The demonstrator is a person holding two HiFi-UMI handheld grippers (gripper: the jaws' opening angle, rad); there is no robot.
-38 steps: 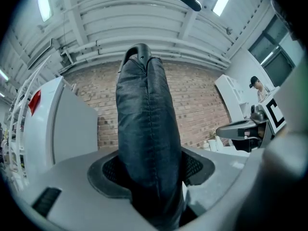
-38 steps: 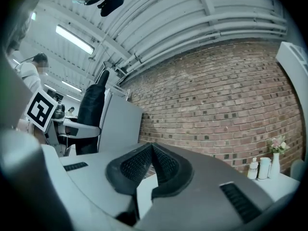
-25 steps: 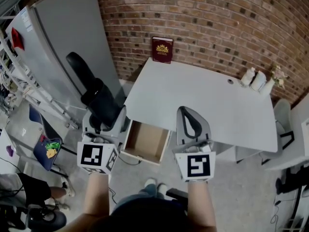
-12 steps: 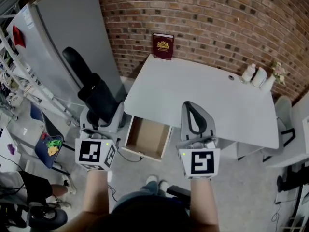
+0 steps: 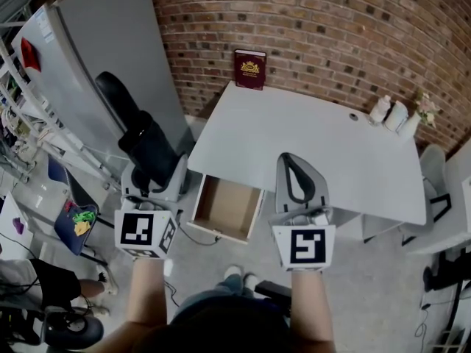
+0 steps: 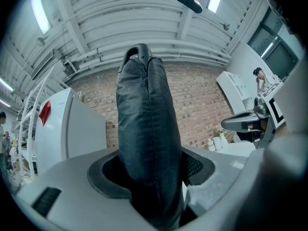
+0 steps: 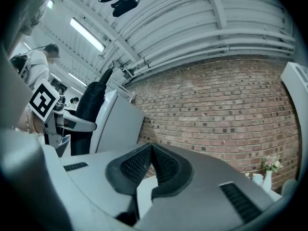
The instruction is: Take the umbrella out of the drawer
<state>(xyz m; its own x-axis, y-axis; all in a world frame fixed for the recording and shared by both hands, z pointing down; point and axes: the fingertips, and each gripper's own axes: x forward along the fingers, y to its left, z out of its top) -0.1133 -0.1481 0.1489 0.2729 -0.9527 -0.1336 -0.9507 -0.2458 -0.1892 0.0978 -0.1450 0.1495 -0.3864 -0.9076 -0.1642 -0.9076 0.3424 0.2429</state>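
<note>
I see the brick wall (image 5: pixel 331 28) filling the 12 o'clock side of my head view, with a tall grey cabinet (image 5: pixel 110 57) leaning at 10 o'clock. The white table (image 5: pixel 309 145) sits in the centre. Its drawer (image 5: pixel 224 208) stands pulled out at the table's 7 o'clock corner, showing its brown bottom. The black folded umbrella (image 5: pixel 140 134) is out of the drawer, up in the air at 9 o'clock of it, its far end pointing toward 11 o'clock. My left gripper (image 5: pixel 153 186) has its jaws set wide and clamped round the umbrella's lower part. In the left gripper view the dark sleeve rises straight up between the 2 jaws. My right gripper (image 5: pixel 291 164) hovers over the table's near edge at 3 o'clock of the drawer, jaws pressed together tip to tip. 1 dark red book (image 5: pixel 249 69) stands against the wall at the table's 12 o'clock edge, and small white bottles (image 5: pixel 390 115) cluster at 2 o'clock.
</note>
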